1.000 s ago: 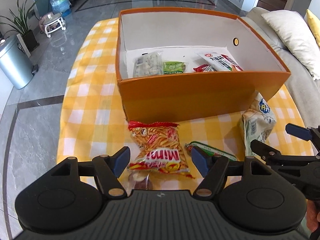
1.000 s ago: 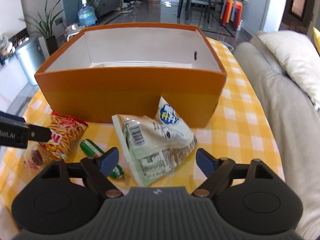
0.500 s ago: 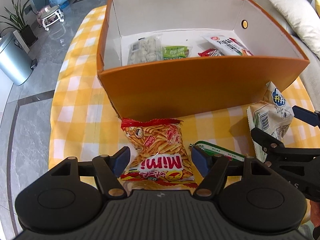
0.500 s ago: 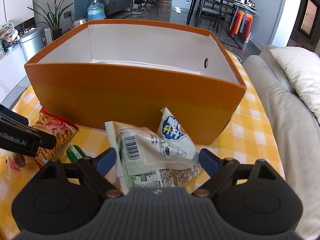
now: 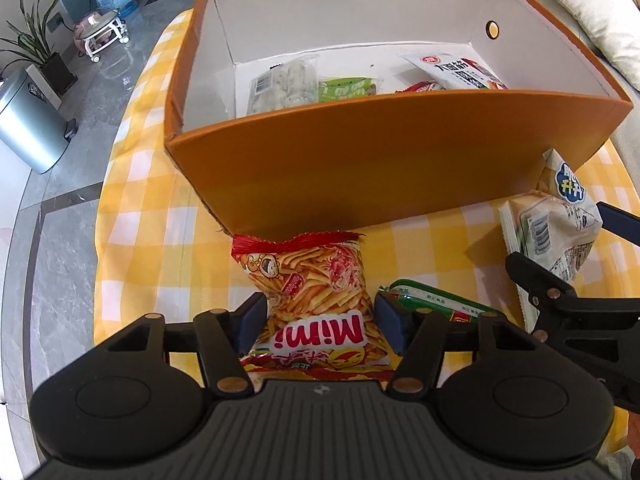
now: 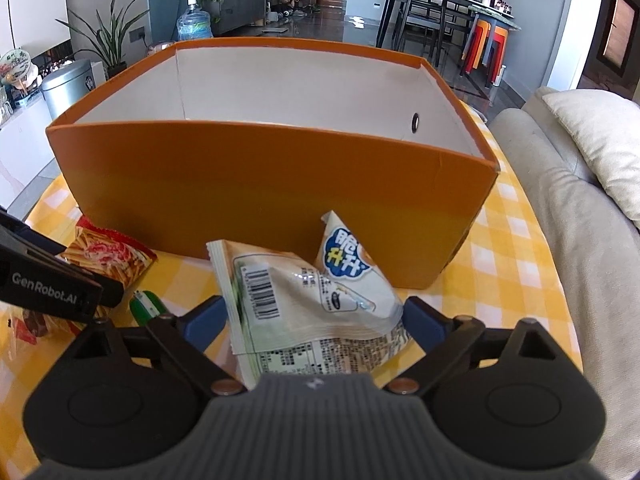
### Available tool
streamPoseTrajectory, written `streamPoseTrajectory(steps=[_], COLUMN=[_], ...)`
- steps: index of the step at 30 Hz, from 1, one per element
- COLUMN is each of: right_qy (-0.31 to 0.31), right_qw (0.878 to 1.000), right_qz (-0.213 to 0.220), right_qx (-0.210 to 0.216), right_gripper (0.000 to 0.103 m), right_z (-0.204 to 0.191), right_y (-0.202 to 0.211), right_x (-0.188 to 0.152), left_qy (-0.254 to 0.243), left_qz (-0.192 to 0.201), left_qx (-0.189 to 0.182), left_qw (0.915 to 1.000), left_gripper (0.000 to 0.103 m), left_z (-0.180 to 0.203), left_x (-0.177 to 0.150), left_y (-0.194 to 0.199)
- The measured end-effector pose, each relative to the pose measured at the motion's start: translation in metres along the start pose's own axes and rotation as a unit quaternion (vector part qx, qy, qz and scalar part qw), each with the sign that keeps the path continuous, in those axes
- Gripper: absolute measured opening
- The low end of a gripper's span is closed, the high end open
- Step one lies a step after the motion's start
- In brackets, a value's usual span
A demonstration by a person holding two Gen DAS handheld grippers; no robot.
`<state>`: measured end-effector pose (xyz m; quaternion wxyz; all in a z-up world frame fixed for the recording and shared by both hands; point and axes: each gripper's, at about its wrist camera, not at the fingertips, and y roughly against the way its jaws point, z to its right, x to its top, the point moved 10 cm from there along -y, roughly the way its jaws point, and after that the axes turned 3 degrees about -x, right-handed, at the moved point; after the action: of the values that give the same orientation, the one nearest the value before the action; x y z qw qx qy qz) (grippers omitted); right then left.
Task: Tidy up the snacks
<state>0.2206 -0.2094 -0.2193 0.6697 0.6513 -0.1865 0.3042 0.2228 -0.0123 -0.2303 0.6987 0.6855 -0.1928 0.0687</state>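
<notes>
An orange box (image 5: 384,156) stands on the yellow checked tablecloth (image 5: 136,208) and holds several snack packs (image 5: 286,84). A red Mimi chips bag (image 5: 316,300) lies in front of it, between the fingers of my open left gripper (image 5: 320,322). A green wrapped snack (image 5: 436,300) lies just right of it. A white snack bag (image 6: 308,304) lies between the fingers of my open right gripper (image 6: 314,324), by the box's front wall (image 6: 260,188). It also shows in the left wrist view (image 5: 556,224). The pads look close to each bag without squeezing.
A grey sofa with a cream pillow (image 6: 600,140) runs along the right of the table. A metal bin (image 5: 28,132), a plant and a water bottle stand on the floor to the left. The left gripper's body (image 6: 44,284) is close on my right gripper's left.
Both grippers have moved forward and down. Each bag now sits deeper between its gripper's fingers, and the left jaws have narrowed around the Mimi bag.
</notes>
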Motion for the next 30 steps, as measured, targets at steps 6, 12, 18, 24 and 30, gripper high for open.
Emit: streamPoseTrajectory(steps=[6,12,18,24,30], right_qy=[0.01,0.004,0.006,0.0,-0.007], right_qw=[1.0,1.0,1.0,1.0,1.0], right_qz=[-0.005,-0.003,-0.001,-0.009,-0.013], right_qx=[-0.015,-0.018,-0.021,-0.021,-0.021], right_gripper=[0.077,0.067,0.054,0.047,0.047], right_z=[0.0,0.005,0.005,0.007,0.009], right_y=[0.0,0.003,0.008,0.016,0.031], right_x=[-0.003,-0.004,-0.007,-0.008,-0.005], left_qy=[-0.016,-0.016,-0.007,-0.008,-0.007], left_qz=[0.001,0.002,0.008,0.018,0.03], left_qx=[0.006,0.008,0.003,0.002,-0.001], left_qw=[0.9999,0.9998,0.9999,0.9998,0.9995], left_gripper=[0.058,0.051,0.047,0.047,0.046], left_z=[0.006,0.008,0.008,0.008,0.011], left_x=[0.0,-0.001,-0.003,-0.006,-0.008], left_y=[0.001,0.003,0.009,0.024,0.043])
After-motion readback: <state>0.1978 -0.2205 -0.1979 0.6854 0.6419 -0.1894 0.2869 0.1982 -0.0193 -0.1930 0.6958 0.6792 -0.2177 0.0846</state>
